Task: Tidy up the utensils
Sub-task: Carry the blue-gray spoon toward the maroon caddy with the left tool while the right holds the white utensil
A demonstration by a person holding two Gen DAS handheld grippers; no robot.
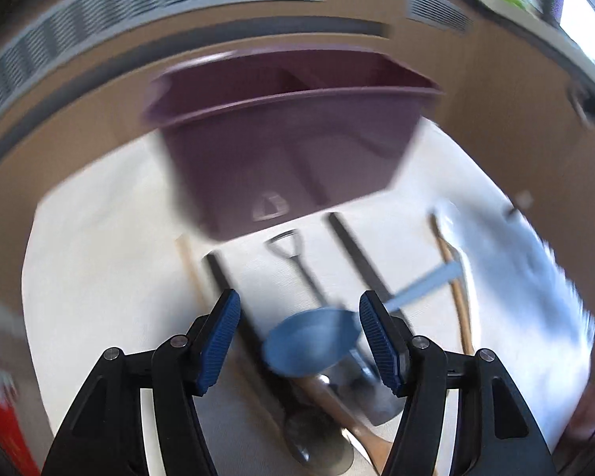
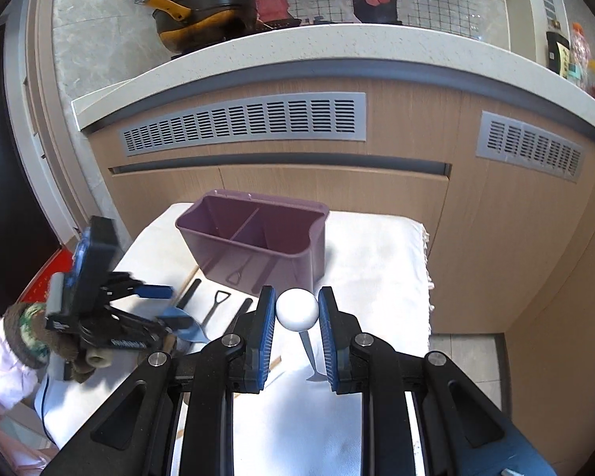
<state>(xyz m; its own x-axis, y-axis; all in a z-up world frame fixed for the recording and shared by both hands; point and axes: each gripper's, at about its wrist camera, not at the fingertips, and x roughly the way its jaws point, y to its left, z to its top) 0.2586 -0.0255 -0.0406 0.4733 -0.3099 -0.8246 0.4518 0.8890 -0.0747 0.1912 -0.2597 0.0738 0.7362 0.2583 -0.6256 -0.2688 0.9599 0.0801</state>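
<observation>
A purple two-compartment bin (image 2: 297, 256) stands on the white cloth, blurred in the left wrist view as the bin (image 1: 281, 150). In front of it lie black-handled utensils (image 1: 361, 254), a small shovel-shaped utensil (image 1: 293, 254) and wooden chopsticks (image 1: 456, 289). A blue spoon (image 1: 313, 341) rests on this pile. Its bowl lies between the pads of my open left gripper (image 1: 297, 301) and neither pad presses it. The left gripper (image 2: 178, 307) also shows from the side, over the blue spoon (image 2: 188, 327). My right gripper (image 2: 297, 297) is shut on a white spoon (image 2: 297, 311), bowl at the tips, above the cloth.
The white cloth (image 2: 377, 261) covers a low stand in front of a wooden cabinet (image 2: 337, 190) with grey vents. Above it, a counter holds a black pan (image 2: 210, 16) and bottles (image 2: 583, 59). A gloved hand (image 2: 31, 333) holds the left gripper. Tiled floor (image 2: 468, 357) lies right.
</observation>
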